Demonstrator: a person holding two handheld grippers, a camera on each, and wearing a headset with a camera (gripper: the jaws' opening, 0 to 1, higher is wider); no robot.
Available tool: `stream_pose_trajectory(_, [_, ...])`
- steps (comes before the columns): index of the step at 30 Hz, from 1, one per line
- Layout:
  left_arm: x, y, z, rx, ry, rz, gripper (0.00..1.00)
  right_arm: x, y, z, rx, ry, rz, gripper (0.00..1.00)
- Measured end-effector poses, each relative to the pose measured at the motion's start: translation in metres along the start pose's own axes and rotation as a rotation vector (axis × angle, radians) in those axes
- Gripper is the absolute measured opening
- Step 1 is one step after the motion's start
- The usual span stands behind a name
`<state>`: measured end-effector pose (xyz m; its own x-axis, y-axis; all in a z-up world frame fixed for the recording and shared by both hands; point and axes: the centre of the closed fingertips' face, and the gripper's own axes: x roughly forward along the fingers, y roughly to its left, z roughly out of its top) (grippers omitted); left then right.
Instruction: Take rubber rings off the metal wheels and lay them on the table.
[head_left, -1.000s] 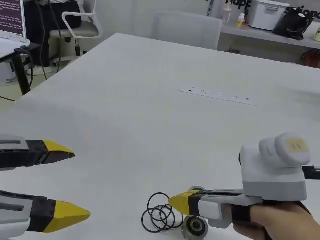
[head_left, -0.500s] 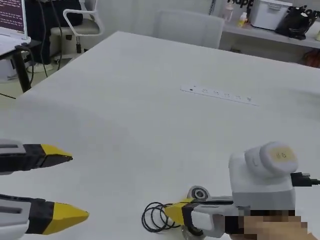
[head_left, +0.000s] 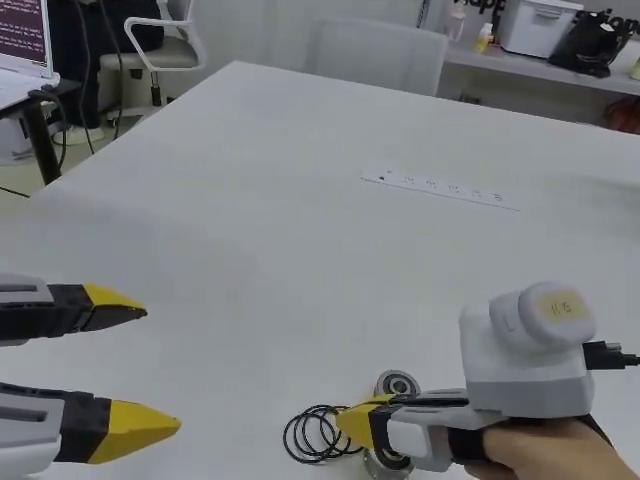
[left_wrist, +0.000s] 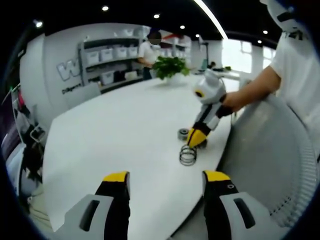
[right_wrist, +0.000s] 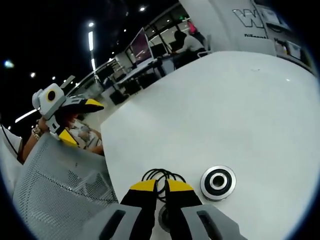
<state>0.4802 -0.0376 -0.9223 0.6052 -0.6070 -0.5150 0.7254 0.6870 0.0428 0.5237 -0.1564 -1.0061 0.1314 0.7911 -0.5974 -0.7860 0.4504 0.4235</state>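
The left gripper (head_left: 162, 368) hangs at the near left side of the tabletop (head_left: 300, 200), its jaws spread wide with nothing between them. Right of it, close to the near edge, a small heap of black rubber rings (head_left: 315, 432) lies flat on the tabletop. The right gripper (head_left: 352, 420) points at this heap, its jaws drawn narrow with only a slit between them; whether they pinch a ring I cannot tell. One metal wheel (head_left: 397, 385) sits just beyond its tips, and a second wheel (head_left: 385, 462) lies partly hidden under the jaws.
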Motion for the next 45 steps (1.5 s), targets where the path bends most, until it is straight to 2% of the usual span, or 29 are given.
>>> stream_pose_trajectory(7, [0.000,-0.001,0.001,0.004,-0.002,0.000,0.59,-0.004,-0.004,0.003,0.002,-0.010,-0.014,0.02])
stream_pose_trajectory(14, [0.000,-0.002,0.002,0.005,-0.002,0.001,0.59,-0.014,-0.008,0.016,0.000,-0.054,-0.035,0.03])
stream_pose_trajectory(18, [0.001,-0.004,0.003,0.009,0.000,-0.002,0.59,-0.018,-0.009,0.022,-0.031,-0.066,-0.051,0.03])
stream_pose_trajectory(27, [0.002,-0.005,0.004,0.013,0.001,-0.007,0.59,-0.032,-0.006,0.038,-0.091,-0.104,-0.055,0.07])
stream_pose_trajectory(31, [0.003,-0.004,0.006,0.016,-0.001,-0.011,0.59,-0.044,-0.008,0.045,-0.108,-0.131,-0.059,0.11])
stream_pose_trajectory(34, [0.004,-0.005,0.007,0.020,-0.003,-0.016,0.59,-0.056,-0.002,0.054,-0.077,-0.179,-0.025,0.15])
stream_pose_trajectory(42, [0.005,-0.006,0.009,0.028,-0.009,-0.025,0.60,-0.078,0.003,0.062,-0.077,-0.213,-0.009,0.27])
stream_pose_trajectory(45, [0.006,-0.007,0.010,0.029,-0.010,-0.030,0.60,-0.088,0.006,0.066,-0.102,-0.229,-0.017,0.32])
